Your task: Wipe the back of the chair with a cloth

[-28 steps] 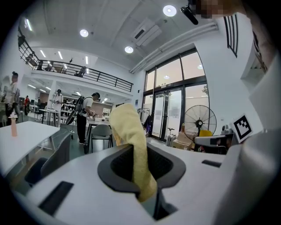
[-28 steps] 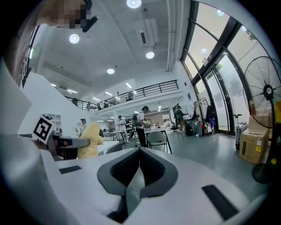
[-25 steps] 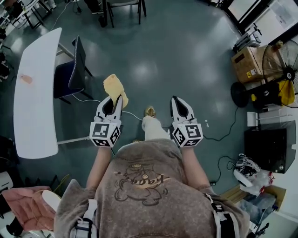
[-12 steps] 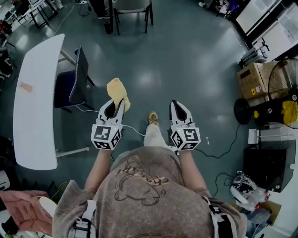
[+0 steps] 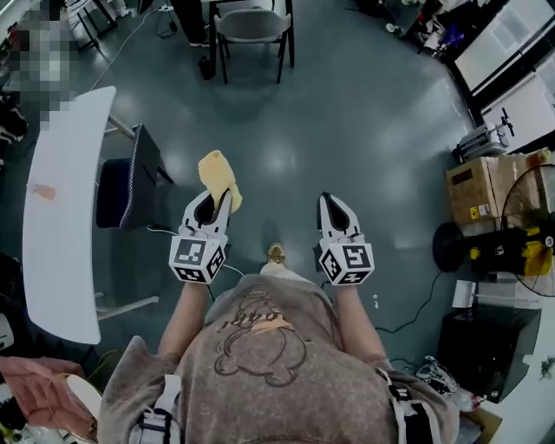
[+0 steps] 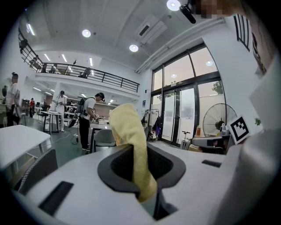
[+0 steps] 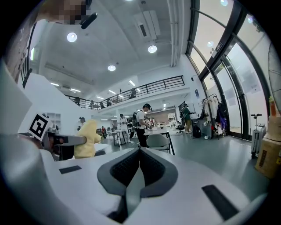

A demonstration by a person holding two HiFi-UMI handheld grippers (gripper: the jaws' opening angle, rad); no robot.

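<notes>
My left gripper (image 5: 215, 196) is shut on a yellow cloth (image 5: 218, 173) that sticks out past its tips. In the left gripper view the yellow cloth (image 6: 130, 140) stands up from between the jaws. My right gripper (image 5: 334, 205) is shut with nothing in it, and its closed jaws meet in the right gripper view (image 7: 139, 154). A dark chair (image 5: 130, 179) with a blue seat stands at the white table (image 5: 61, 217), left of my left gripper. Its back (image 5: 144, 165) faces my side. Both grippers hang in the air above the floor.
A grey chair (image 5: 251, 26) stands ahead at the top. Cardboard boxes (image 5: 486, 186), a fan (image 5: 529, 208) and a black cabinet (image 5: 486, 338) line the right side. A cable (image 5: 416, 303) trails over the floor. People stand at far tables (image 7: 142, 121).
I have walked forward: the table and dark chair slid down and left in the head view, the grey chair came into view. Both grippers kept their pose, cloth still held.
</notes>
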